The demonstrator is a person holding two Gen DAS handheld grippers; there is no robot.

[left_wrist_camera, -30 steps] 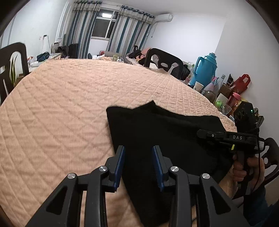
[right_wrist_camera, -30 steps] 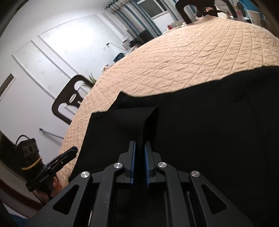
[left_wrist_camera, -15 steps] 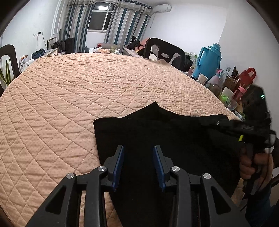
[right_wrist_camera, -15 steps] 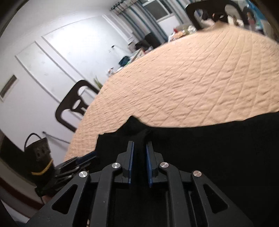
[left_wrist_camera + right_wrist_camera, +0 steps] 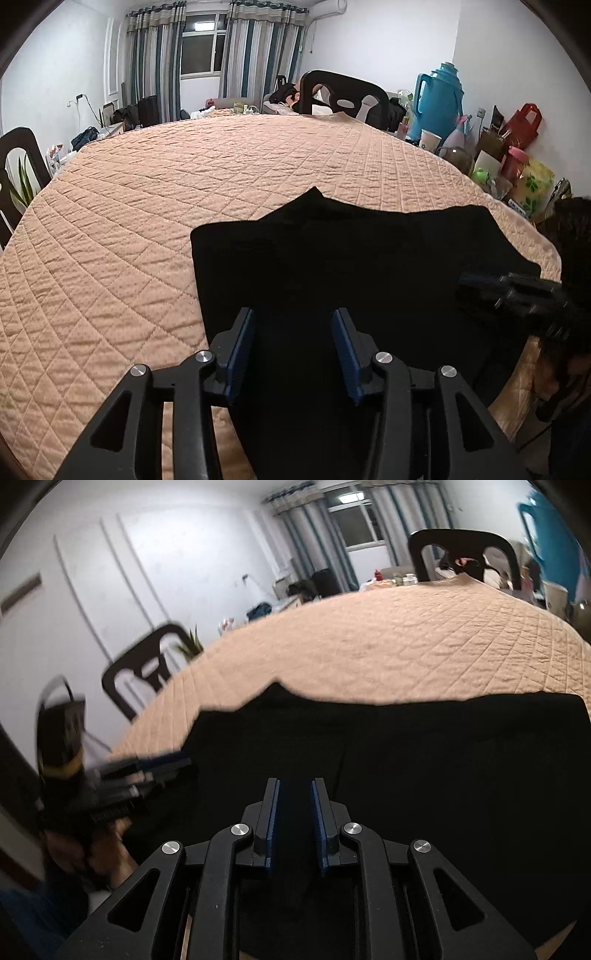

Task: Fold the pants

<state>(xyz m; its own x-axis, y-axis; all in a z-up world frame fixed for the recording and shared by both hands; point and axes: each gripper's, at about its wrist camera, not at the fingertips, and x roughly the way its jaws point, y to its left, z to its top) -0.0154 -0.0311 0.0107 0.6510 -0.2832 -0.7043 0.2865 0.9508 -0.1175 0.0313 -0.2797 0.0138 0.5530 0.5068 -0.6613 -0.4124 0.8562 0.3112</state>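
Note:
Black pants (image 5: 351, 251) lie folded and flat on the peach quilted table cover (image 5: 147, 206), near its front right edge. My left gripper (image 5: 292, 314) hovers over the pants' left part, its jaws opening with nothing pressed between the blue pads. Its blurred shape shows in the right wrist view as the left gripper (image 5: 147, 771) at the pants' left edge. My right gripper (image 5: 295, 784) is above the pants (image 5: 443, 757), jaws opening a narrow gap, pads not pressing cloth. From the left wrist view, the right gripper (image 5: 509, 291) sits at the pants' right edge.
A dark chair (image 5: 343, 96) stands at the table's far side and another chair (image 5: 14, 158) at its left. A blue thermos jug (image 5: 439, 99), cups and bags crowd the right wall. The cover (image 5: 406, 638) stretches bare beyond the pants.
The right gripper let go of the raised fold it pinched, and the cloth now lies flat. The left jaws have spread wider. Both grippers shifted sideways and rolled level.

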